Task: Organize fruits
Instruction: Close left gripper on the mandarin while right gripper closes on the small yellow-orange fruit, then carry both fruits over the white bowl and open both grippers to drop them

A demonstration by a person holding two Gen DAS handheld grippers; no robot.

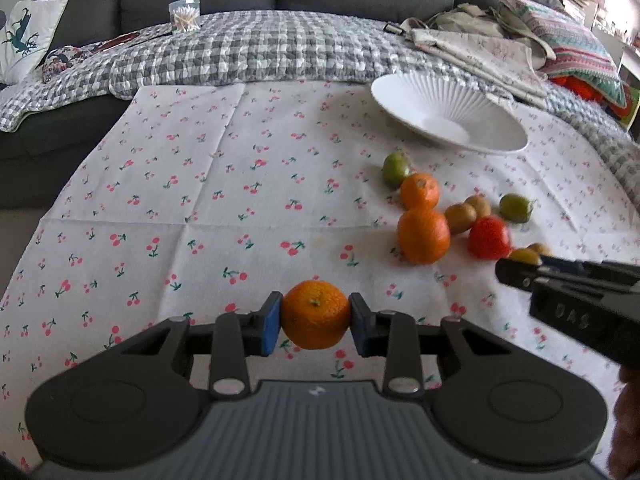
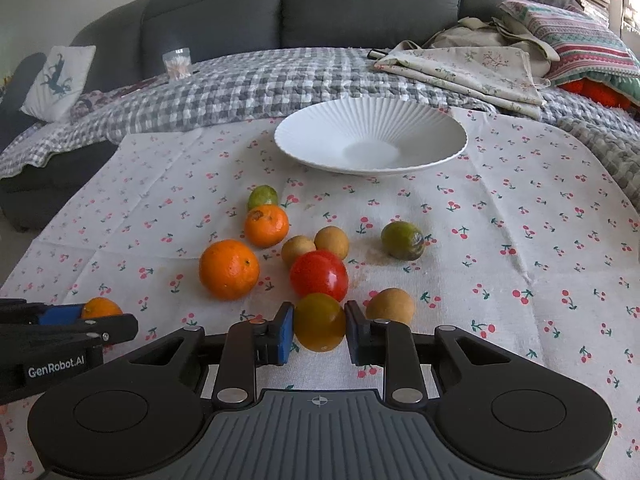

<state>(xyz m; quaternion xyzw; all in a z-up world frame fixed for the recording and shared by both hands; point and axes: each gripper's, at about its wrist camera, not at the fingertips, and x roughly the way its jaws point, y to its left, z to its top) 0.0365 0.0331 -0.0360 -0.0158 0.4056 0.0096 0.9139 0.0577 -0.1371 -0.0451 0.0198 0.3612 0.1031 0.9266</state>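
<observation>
Left gripper (image 1: 315,322): blue pads clamped on a small mandarin (image 1: 315,315), one pad on each side, stem facing the camera, over the cherry-print cloth (image 1: 192,184). It also shows in the right wrist view at far left (image 2: 86,314), with the mandarin peeking out behind the blue pad.

Loose pile, left to right in the right wrist view: big orange (image 2: 229,269); smaller tangerine (image 2: 266,226) just behind it, touching a green lime (image 2: 262,197); two tan longan-like fruits (image 2: 298,250) (image 2: 331,242) side by side; red tomato (image 2: 319,275) in front of them, touching; a second greenish fruit (image 2: 402,240) off on its own to the right.

Right gripper (image 2: 319,330): fingers closed around a yellow-orange tomato (image 2: 320,322), both pads at its sides. Cannot tell if it's off the cloth. Red tomato sits right behind it. One more tan fruit (image 2: 390,306) just beside my right finger.

White ribbed bowl (image 2: 304,128) at the back of the cloth, well apart from the pile, no fruit in it.
</observation>
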